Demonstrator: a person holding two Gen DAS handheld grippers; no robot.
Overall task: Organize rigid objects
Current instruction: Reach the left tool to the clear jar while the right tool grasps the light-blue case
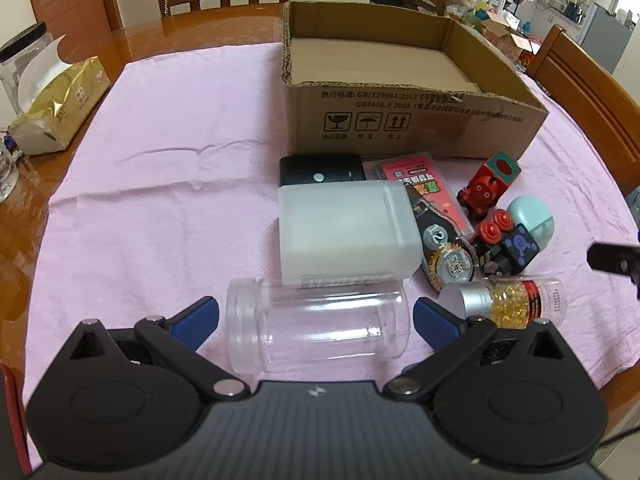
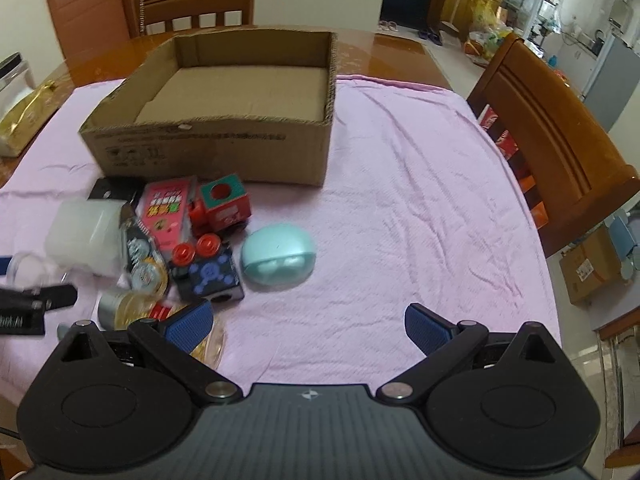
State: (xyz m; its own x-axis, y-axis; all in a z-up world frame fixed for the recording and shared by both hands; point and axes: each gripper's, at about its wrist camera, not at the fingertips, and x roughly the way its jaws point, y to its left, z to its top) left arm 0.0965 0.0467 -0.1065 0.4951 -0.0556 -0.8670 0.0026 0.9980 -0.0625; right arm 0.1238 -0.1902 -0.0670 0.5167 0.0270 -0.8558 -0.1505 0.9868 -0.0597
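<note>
We work at a wooden dining table (image 1: 168,36) draped with a pink cloth (image 1: 168,184), chairs around it and a kitchen visible beyond. An open cardboard box (image 1: 400,120) sits at the far side of the cloth, nothing in it as far as we can see, and the clutter lies just in front of it.

Nearest to us is a clear plastic jar (image 1: 320,326), lying on its side with its long axis running left to right across the left gripper (image 1: 316,314). Its mouth end points toward the left blue pad, its base toward the right one. Our left fingers are spread wide, one at each end of the jar and not visibly touching it, holding nothing. So as it stands we would close on the jar lengthwise, end to end; we judge that awkward, and a turn of the wrist to grip across the barrel looks safer.

A frosted white container (image 1: 348,232) lies just behind the jar, and a capsule bottle (image 1: 516,300) just to its right.

The right gripper (image 2: 308,322) hangs open and empty over bare cloth, further from the jar, with a mint earbud case (image 2: 280,258) ahead of it.
</note>
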